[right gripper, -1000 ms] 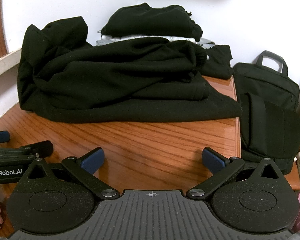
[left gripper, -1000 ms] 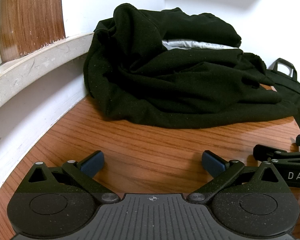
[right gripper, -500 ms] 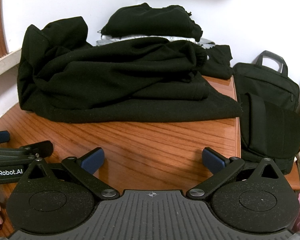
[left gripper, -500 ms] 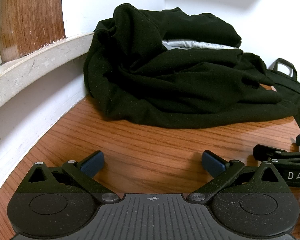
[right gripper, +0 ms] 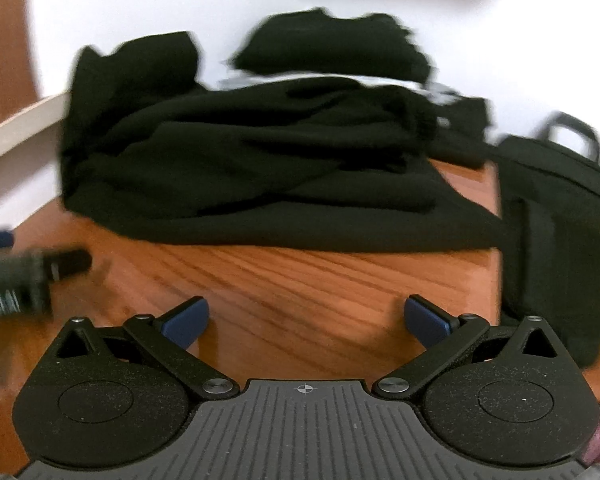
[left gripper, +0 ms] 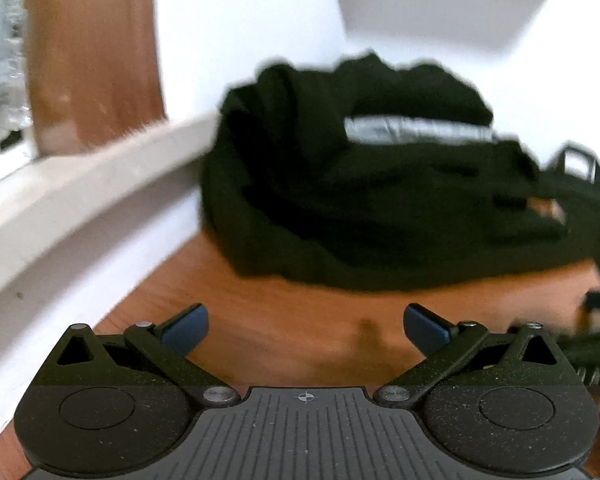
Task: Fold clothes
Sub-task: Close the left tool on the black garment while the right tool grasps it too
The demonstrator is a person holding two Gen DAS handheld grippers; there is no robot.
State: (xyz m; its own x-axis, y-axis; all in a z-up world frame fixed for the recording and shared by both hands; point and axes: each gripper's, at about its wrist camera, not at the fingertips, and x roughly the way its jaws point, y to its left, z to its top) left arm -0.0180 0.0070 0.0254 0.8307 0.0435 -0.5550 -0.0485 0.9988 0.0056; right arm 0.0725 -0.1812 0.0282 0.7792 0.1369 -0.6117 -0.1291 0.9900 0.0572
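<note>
A heap of black clothes (left gripper: 372,208) lies at the far side of the wooden table (left gripper: 300,320), with a grey-white garment (left gripper: 412,130) sandwiched near its top. The heap also shows in the right wrist view (right gripper: 260,160). My left gripper (left gripper: 306,326) is open and empty above the bare wood, short of the heap. My right gripper (right gripper: 306,320) is open and empty too, also short of the heap. The left gripper shows blurred at the left edge of the right wrist view (right gripper: 28,272). Both views are motion-blurred.
A black bag (right gripper: 560,216) with a handle stands off the table's right edge (right gripper: 496,280). A white ledge (left gripper: 80,200) and wall run along the table's left side, with a wooden panel (left gripper: 92,60) above it. White walls close the back.
Both grippers have lifted and moved, so the heap sits lower and smaller in the left view and the images blur. Jaws stay open. The clothes have not moved.
</note>
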